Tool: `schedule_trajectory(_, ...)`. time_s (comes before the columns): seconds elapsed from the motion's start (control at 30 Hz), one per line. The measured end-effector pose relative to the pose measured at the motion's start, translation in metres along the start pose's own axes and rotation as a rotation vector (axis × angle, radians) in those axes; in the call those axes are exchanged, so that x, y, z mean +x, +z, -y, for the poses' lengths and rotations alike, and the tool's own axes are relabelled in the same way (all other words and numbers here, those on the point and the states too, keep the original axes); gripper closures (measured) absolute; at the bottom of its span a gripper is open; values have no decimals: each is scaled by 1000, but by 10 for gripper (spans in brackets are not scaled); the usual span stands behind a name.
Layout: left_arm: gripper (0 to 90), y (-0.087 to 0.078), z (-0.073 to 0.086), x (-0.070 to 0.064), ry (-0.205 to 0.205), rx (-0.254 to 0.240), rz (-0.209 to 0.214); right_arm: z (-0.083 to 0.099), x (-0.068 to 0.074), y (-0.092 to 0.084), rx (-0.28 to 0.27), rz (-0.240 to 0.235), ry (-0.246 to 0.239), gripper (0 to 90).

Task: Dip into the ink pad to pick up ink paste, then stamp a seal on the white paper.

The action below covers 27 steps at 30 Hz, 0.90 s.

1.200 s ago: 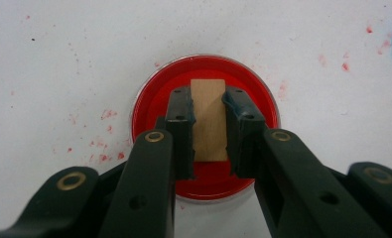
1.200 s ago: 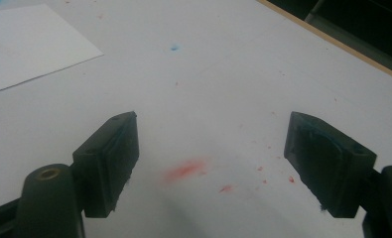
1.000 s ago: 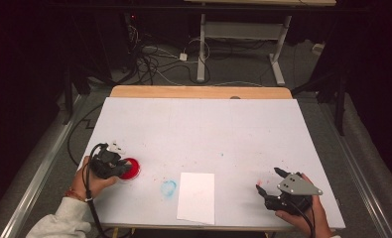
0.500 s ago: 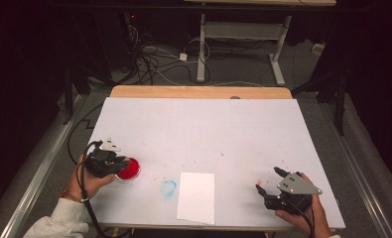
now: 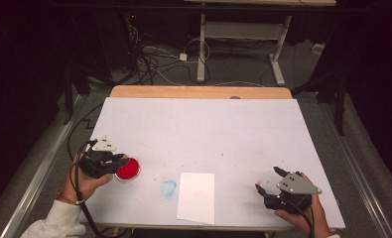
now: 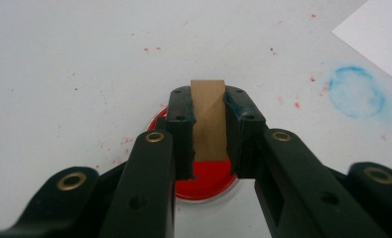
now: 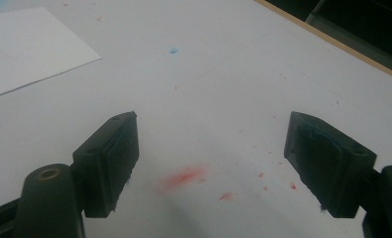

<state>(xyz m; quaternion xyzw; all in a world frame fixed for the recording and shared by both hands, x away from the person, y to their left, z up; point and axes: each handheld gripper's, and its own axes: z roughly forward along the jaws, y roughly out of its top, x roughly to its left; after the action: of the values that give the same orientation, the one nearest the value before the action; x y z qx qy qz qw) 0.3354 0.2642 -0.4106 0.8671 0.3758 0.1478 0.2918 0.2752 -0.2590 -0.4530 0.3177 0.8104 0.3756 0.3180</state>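
A white table [image 5: 198, 129] carries a shallow round dish [image 5: 127, 169] at about 8 o'clock from its centre. The dish holds red ink or paint, a flat glossy pool that reaches nearly to its rim.

The left gripper [image 5: 115, 162] is at the dish's 9 o'clock side, held in the left hand [image 5: 87, 181]. In the left gripper view its jaws are nearly closed and clamp a small wooden block [image 6: 208, 120] between the pads; the block stands upright with its lower end over the red pool, though whether it touches the pool cannot be told.

A white sheet [image 5: 197, 197] lies near the front edge at 6 o'clock. Just beside it, toward 9 o'clock, is a blue ring stain [image 5: 168, 188].

The right gripper [image 5: 267, 187] rests at 4 o'clock in the right hand [image 5: 305, 213]. Its jaws are spread wide and hold nothing; a red smear [image 7: 183, 177] marks the table between them.
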Motion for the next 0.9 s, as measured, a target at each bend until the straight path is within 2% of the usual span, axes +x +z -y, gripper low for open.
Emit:
schedule_trajectory(0.43, 737, -13, -9, -14, 34, -61, 0, 0, 0, 1, -2, -1, -1, 218)
schedule_trajectory(0.9, 736, -11, -34, -40, 140, -89, 60, 2, -1, -4, -8, 14, 3, 219)
